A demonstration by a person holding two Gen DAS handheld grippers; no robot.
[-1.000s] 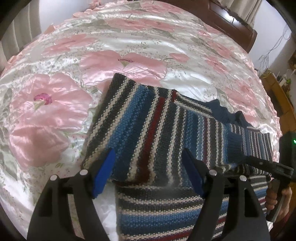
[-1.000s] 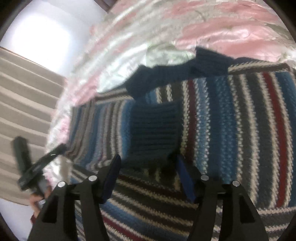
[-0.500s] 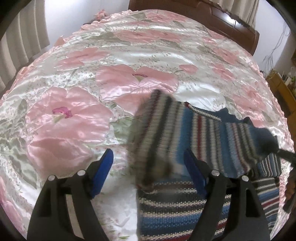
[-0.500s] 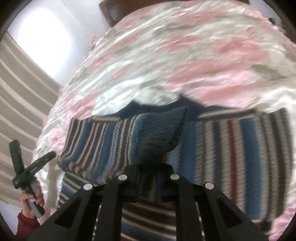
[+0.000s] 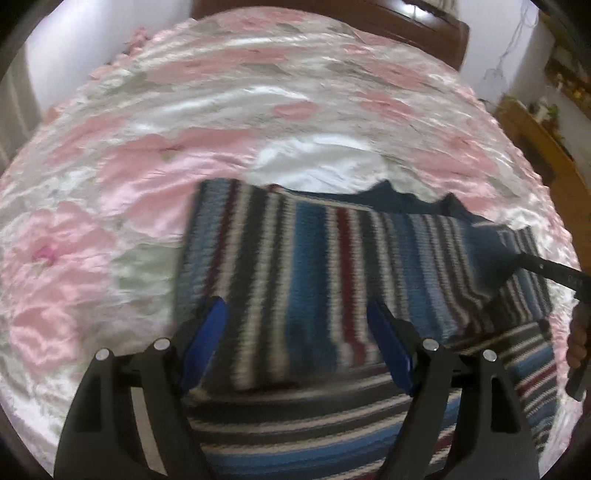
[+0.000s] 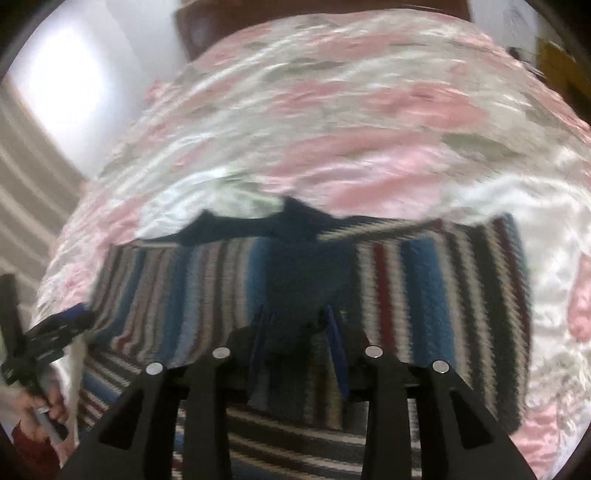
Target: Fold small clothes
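A knitted sweater (image 5: 317, 266) with blue, grey, white and dark red stripes lies on the bed. One sleeve is folded crosswise over its body. In the left wrist view my left gripper (image 5: 299, 339) is open, its blue pads (image 5: 207, 332) wide apart just above the near edge of the folded sleeve, gripping nothing. My right gripper (image 6: 297, 343) is shut on the sleeve's navy ribbed cuff (image 6: 303, 291) and holds it over the sweater (image 6: 424, 288). The same cuff and the right gripper (image 5: 517, 258) appear at the right of the left wrist view. The navy collar (image 6: 295, 221) points away.
A satin bedspread (image 5: 155, 177) with pink flowers covers the bed. The dark wooden headboard (image 5: 406, 29) stands at the far end and a wooden cabinet (image 5: 535, 140) to the right. A hand holds my left gripper (image 6: 55, 328) at the left of the right wrist view.
My right gripper shut on the navy cuff and drew the sleeve across the sweater's body. My left gripper stayed open and drew back as the sleeve spread flat.
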